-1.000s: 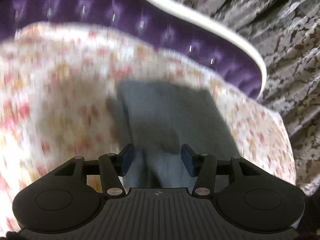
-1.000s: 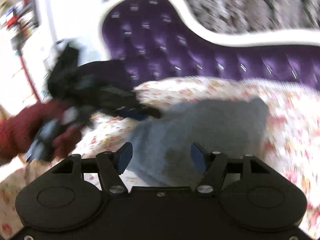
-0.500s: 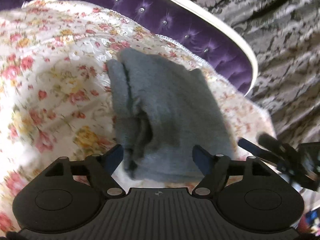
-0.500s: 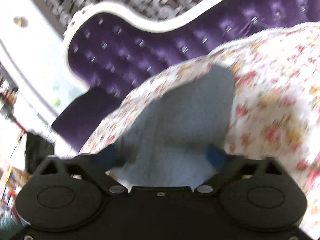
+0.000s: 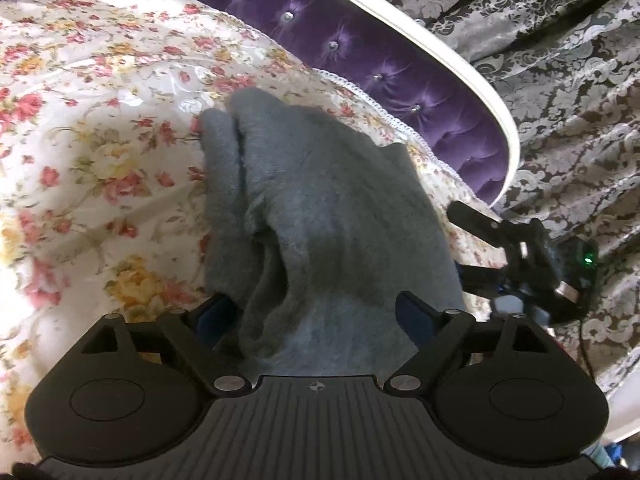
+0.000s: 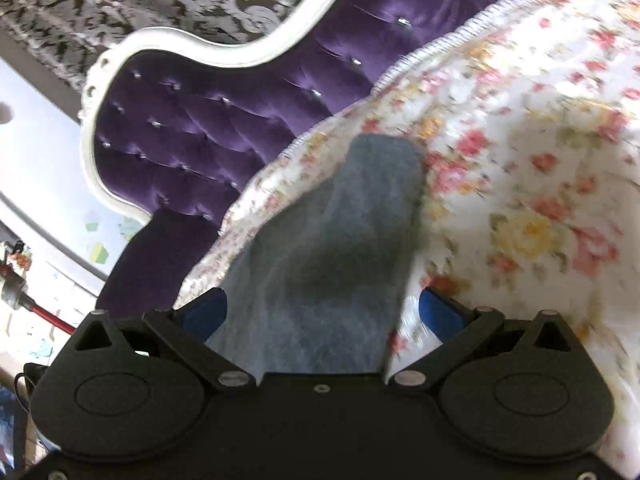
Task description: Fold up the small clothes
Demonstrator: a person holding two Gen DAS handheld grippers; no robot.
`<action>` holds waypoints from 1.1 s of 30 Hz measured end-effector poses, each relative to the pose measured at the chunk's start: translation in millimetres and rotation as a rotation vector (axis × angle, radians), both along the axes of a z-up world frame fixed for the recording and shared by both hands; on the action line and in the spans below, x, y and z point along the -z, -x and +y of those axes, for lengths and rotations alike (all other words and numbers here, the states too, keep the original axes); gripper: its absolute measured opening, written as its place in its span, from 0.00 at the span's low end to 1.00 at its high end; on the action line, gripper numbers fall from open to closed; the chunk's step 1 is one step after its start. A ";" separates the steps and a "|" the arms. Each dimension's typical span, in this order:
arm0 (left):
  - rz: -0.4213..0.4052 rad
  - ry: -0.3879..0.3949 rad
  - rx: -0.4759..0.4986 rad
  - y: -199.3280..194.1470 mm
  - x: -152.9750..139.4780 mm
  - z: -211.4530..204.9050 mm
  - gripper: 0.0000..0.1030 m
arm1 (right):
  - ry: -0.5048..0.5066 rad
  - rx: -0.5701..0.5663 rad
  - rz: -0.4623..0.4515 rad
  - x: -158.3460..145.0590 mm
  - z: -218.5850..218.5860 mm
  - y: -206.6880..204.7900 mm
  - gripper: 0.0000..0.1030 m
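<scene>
Grey knit, the small garment (image 5: 332, 216) lies doubled over on the flowered bedspread (image 5: 100, 152), released a moment ago. Over its near edge the left tool (image 5: 316, 316) is spreading wider, pads off the cloth; the right tool (image 6: 322, 312), pinched narrower a second ago, gapes fully, gripping nothing. Beyond, the purple headboard (image 6: 192, 140). This fold looks finished.

We see a bed under a flowered bedspread (image 5: 100, 152), cream with red and yellow roses and a corded white edge. Behind it on the far side rises a purple tufted headboard (image 6: 192, 148) studded with shiny buttons and framed in curved white trim (image 5: 452, 60). Grey patterned curtains (image 5: 568, 80) hang beyond it. In the right wrist view we make out a bright pale wall (image 6: 36, 168) far left.
</scene>
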State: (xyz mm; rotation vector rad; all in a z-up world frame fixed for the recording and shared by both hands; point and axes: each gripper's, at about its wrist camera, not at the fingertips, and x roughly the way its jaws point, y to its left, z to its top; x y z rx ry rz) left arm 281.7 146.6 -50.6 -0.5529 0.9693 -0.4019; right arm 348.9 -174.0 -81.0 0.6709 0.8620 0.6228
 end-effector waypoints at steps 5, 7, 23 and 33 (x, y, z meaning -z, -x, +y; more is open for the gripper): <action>0.009 0.050 0.001 -15.0 8.6 -7.4 0.91 | -0.032 -0.051 -0.011 2.1 14.5 -13.7 1.00; 0.015 0.080 -0.001 -18.8 9.6 -9.2 0.92 | -0.035 -0.067 -0.019 2.5 18.8 -19.3 1.00; 0.059 0.190 0.123 54.5 -14.7 -25.7 0.31 | 0.093 -0.018 0.007 -28.5 -1.2 43.1 0.45; 0.090 0.111 0.168 176.2 -15.4 -40.0 0.32 | 0.177 -0.050 0.075 -44.7 -19.1 157.0 0.48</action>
